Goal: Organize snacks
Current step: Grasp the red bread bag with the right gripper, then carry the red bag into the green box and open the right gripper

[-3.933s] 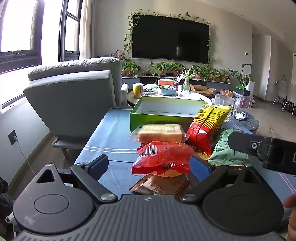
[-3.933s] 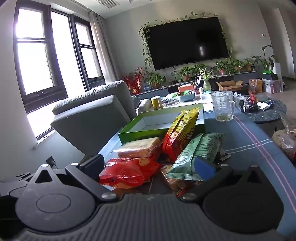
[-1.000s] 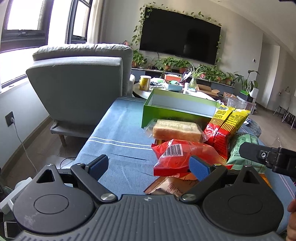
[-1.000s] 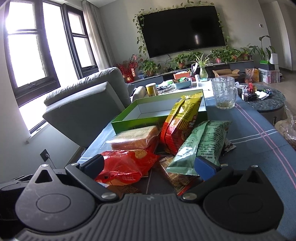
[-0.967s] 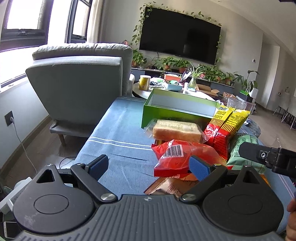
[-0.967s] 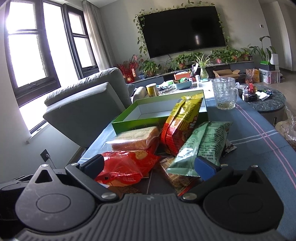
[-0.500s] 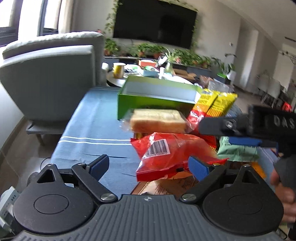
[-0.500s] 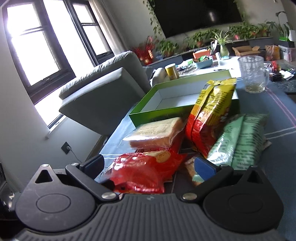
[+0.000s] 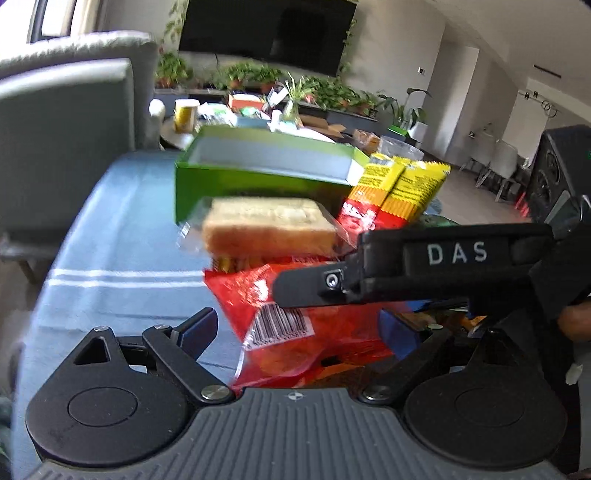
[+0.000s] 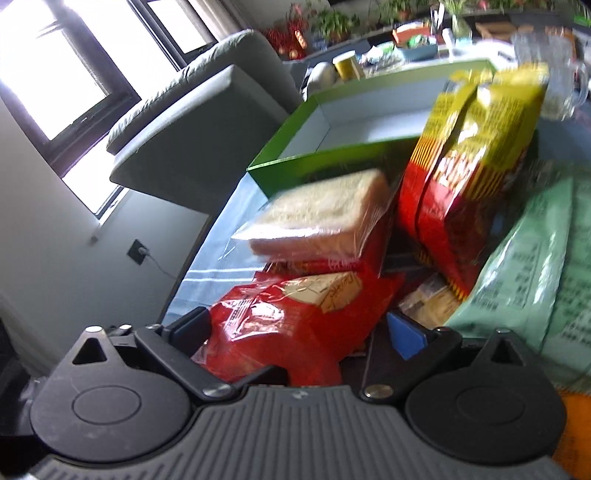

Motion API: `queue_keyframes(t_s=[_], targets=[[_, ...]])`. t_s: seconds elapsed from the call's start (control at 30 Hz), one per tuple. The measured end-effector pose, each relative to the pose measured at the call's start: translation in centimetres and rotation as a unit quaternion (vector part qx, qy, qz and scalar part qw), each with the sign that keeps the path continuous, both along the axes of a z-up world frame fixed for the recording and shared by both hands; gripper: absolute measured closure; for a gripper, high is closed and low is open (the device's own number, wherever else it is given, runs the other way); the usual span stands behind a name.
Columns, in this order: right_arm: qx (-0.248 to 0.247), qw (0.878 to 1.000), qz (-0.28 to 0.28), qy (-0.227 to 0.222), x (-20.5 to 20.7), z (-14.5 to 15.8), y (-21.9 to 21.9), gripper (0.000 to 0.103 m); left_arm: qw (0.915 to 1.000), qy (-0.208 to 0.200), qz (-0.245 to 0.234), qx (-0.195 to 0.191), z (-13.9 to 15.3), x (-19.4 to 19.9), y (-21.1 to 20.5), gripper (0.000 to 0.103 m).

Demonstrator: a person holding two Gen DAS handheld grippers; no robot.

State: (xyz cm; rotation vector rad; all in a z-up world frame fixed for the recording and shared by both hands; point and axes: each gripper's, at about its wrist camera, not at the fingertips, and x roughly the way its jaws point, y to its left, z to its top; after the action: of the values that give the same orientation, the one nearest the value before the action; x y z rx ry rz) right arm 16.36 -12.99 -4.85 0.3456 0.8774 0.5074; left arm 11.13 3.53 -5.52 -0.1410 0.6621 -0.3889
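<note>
My right gripper (image 10: 295, 328): spread around the near red snack bag (image 10: 288, 317).
My left gripper (image 9: 299, 328): spread, empty.
Far: green box (image 9: 258, 177).

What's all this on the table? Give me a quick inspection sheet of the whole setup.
Surface: blue striped cloth.
Job's things: green box, empty; wrapped bread atop red bag; yellow-red bag leaning on the box; green bag.
Clutter: glass mug.
Tools: left tool open; right tool open, straddling the red bag.
Cables: plug in wall socket.
Surroundings: grey armchair, TV, plants.
</note>
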Motion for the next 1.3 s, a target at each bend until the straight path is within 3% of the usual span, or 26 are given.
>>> queue_keyframes(t_s=[0.1, 0.17, 0.27, 0.4, 0.53, 0.7, 1.0, 1.3], targets=[[0.027, 0.999, 0.015, 0.02, 0.3, -0.3, -0.5, 0.003, 0.9993, 0.011, -0.021, -0.028, -0.1, 0.1, -0.1, 0.023], [0.029, 0.999, 0.025, 0.011, 0.0, 0.1, -0.7, 0.01, 0.9995, 0.003, -0.024, -0.018, 0.2, -0.4, -0.8, 0.027], [0.017, 0.999, 0.034, -0.012, -1.1, 1.3, -0.7, 0.015, 0.9995, -0.013, -0.029, 0.001, 1.0, -1.5, -1.9, 0.029], [0.007, 0.999, 0.036, -0.029, -2.3, 2.2, -0.8, 0.016, 0.9989, -0.032, -0.034, -0.006, 2.6, -2.8, -2.1, 0.029], [0.025, 0.999, 0.032, -0.036, -3.2, 3.0, -1.3, 0.016, 0.9967, -0.069, -0.04, 0.012, 4.4, -4.3, -2.8, 0.029], [0.017, 0.996, 0.028, -0.081, -3.7, 5.3, -0.5, 0.016, 0.993, -0.108, -0.042, 0.026, 6.9, -4.0, -3.3, 0.028], [0.015, 0.986, 0.016, -0.167, -0.6, 10.2, -0.7, 0.016, 0.9828, -0.174, -0.05, 0.037, 12.1, 1.5, -3.9, 0.027], [0.04, 0.986, 0.01, -0.162, 6.2, 10.4, -1.2, 0.016, 0.9846, -0.166, -0.046, 0.03, 11.6, 8.6, -3.3, 0.027]])
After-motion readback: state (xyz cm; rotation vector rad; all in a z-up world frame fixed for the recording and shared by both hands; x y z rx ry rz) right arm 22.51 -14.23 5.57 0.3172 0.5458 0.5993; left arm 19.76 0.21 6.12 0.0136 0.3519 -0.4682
